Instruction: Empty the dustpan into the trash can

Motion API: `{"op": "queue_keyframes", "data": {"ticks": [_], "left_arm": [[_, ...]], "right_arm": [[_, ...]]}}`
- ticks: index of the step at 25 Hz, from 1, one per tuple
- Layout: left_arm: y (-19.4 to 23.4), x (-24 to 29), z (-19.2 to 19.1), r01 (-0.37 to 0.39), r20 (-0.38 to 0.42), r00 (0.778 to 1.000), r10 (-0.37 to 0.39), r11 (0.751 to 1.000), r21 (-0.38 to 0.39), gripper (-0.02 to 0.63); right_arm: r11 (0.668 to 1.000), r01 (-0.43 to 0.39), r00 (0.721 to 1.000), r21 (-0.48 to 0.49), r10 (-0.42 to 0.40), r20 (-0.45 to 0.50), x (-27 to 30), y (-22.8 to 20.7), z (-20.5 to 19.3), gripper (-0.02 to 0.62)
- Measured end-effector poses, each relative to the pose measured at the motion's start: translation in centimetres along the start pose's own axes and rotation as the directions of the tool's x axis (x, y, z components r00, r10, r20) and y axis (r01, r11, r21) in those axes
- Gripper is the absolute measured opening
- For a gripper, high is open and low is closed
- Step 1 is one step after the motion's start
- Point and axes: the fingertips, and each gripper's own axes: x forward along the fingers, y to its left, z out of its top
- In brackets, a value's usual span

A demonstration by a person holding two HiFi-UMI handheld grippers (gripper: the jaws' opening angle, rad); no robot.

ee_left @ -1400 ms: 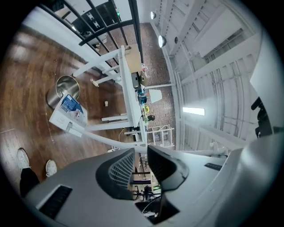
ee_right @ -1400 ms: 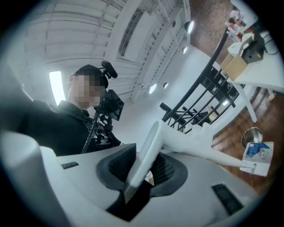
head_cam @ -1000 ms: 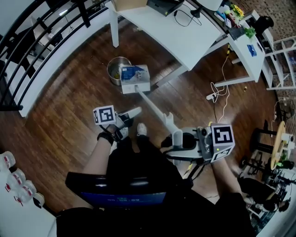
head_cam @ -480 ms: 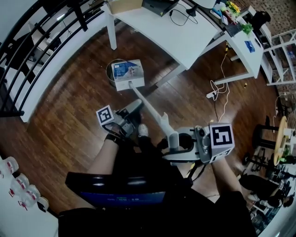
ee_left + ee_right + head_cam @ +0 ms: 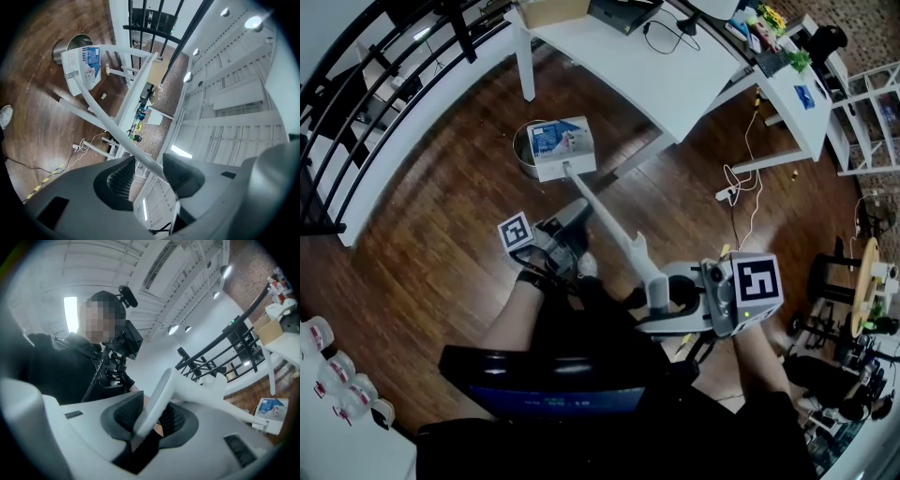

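1. Clamping down, the right gripper (image 5: 152, 416) has its ribbed black pads narrowed onto the flat white plastic handle end (image 5: 161, 390) of the long dustpan.
2. On the left gripper (image 5: 149, 168), the jaws have just been opening and now stand wide. The slim white shaft (image 5: 105, 117) runs loose between them.
3. The white boxy pan (image 5: 562, 148) with a blue label hangs over the round steel trash can (image 5: 521, 159).
4. Risk imo: with only one end pinched, that smooth shaft could roll or swing and dump stuff on the glossy wood floor (image 5: 431, 234).
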Motion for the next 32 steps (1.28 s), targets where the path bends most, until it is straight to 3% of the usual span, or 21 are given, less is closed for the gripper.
{"op": "queue_keyframes", "data": {"ticks": [6,10,16,24,32], "left_arm": [[0.7,0.5,-0.2,-0.008,0.012,1.0,0.009,0.999,-0.033,0.186],[1.8,0.5,0.2,-0.056,0.041,0.997,0.058,0.998,-0.041,0.187],[2.1,1.1,-0.2,-0.045,0.066,0.997,0.049,0.997,-0.065,0.2],[2.8,2.6,-1.6,-0.016,0.098,0.995,0.032,0.987,-0.158,0.18],[3.9,4.4,-1.9,0.033,0.204,0.979,0.004,0.984,-0.175,0.163]], "right_arm": [[1.0,-0.014,1.0,0.001,0.014,0.002,-0.6,0.4,-0.1,0.101],[1.0,-0.031,0.999,-0.001,0.031,0.008,-0.6,0.7,0.1,0.101],[0.998,-0.065,0.998,0.005,0.065,-0.017,-1.2,1.7,-0.3,0.101],[0.987,-0.159,0.981,0.03,0.161,-0.109,-2.1,2.5,-0.8,0.101],[0.976,-0.215,0.953,0.033,0.217,-0.213,-5.7,2.0,-1.4,0.101]]}}
